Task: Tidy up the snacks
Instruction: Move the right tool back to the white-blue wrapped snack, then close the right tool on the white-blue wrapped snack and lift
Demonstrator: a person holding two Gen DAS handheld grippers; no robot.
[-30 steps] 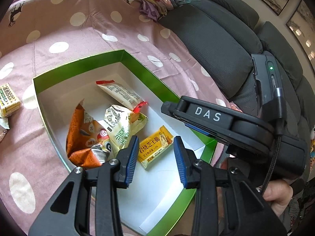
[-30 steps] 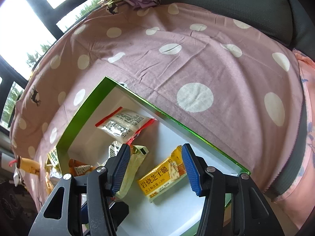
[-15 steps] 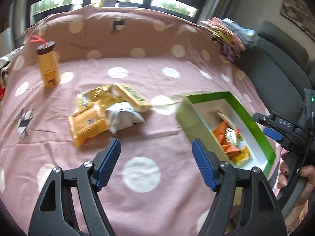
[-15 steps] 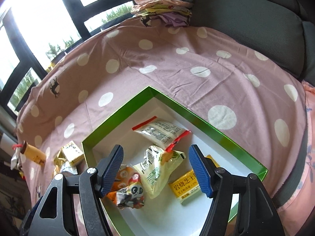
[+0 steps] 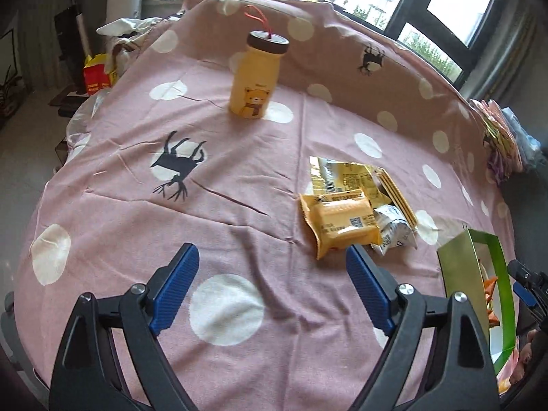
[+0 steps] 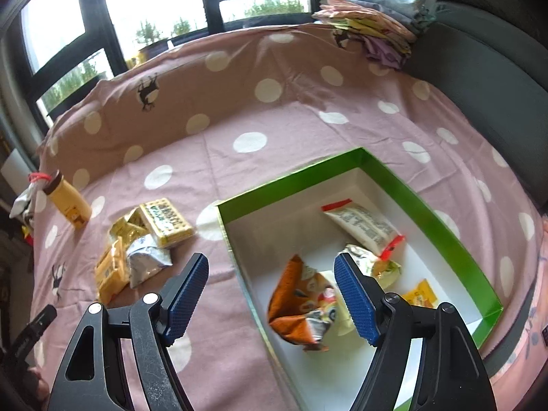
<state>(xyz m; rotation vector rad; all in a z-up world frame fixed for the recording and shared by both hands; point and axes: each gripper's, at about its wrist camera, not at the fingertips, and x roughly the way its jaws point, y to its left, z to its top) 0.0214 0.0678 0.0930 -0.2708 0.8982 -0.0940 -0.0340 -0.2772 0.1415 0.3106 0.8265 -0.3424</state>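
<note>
Outside the green-walled, white-floored box (image 6: 441, 219), crinkled yellow and silver snack packets (image 5: 356, 205) lie heaped on the pink dotted cloth (image 5: 219, 198), while the left gripper (image 5: 270, 284) and right gripper (image 6: 270, 294), jaws just widened, hold nothing.

place: home, living room
seating: dark grey sofa (image 6: 486, 68) along the right side, thick cushions
surface: pink cloth (image 5: 239, 178) with white dots and deer prints (looks like a bedsheet)
windows: black-framed windows (image 6: 154, 10) behind, greenery outside
laundry: folded clothes stack (image 6: 373, 30) next to the sofa
household bits: yellow bear bottle (image 5: 255, 75), loose snack packets (image 5: 356, 205), green box (image 6: 394, 178) with snacks inside
floor side: clutter, red-yellow carton (image 5: 97, 75) at far left
</note>
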